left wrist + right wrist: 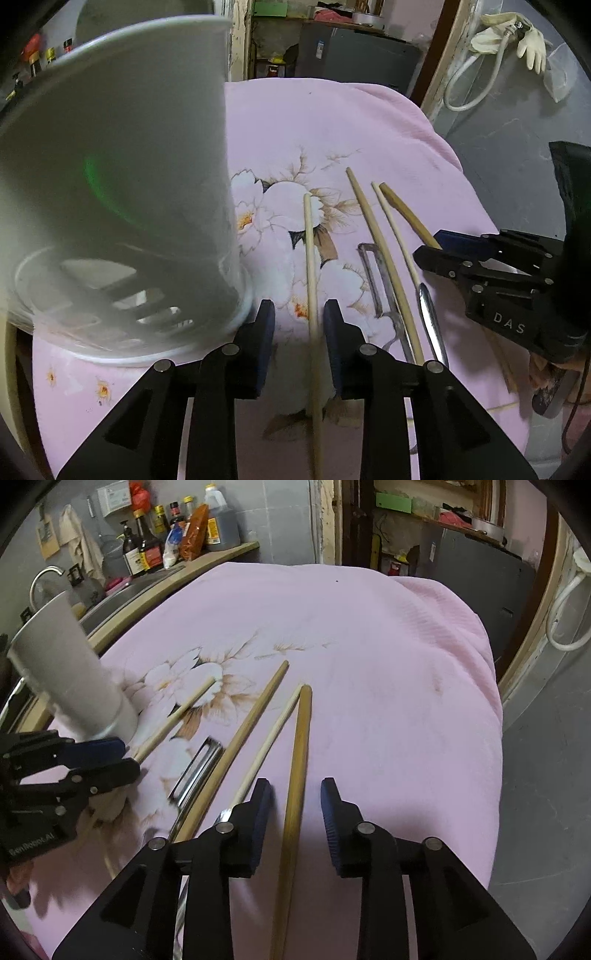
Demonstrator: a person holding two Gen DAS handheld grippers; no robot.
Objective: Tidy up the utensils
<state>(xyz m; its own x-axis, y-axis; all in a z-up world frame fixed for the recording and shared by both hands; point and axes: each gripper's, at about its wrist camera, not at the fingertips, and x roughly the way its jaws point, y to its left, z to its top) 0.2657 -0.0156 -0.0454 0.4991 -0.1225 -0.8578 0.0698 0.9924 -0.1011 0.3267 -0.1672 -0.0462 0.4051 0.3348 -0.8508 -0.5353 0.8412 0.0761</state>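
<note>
A white slotted utensil holder [129, 184] stands on the pink flowered cloth [332, 122], just left of my left gripper [299, 325]. That gripper is open, and a pale chopstick [311, 258] lies between its pads without being pressed. To the right lie a metal peeler [373, 280], two more chopsticks [373, 236] and a shiny metal handle [430, 321]. My right gripper [295, 801] is open astride a brown chopstick [300, 746] that rests on the cloth [369, 664]. A pale chopstick [273, 734], a tan one [243, 734], the peeler [199, 771] and the holder [70, 672] lie to its left.
Sauce bottles [177, 535] crowd a shelf behind a sink with a tap [44, 576] at the far left. The cloth-covered table drops off to grey floor [546, 775] on the right. Gloves [517, 33] and a white hose [476, 85] hang by the wall.
</note>
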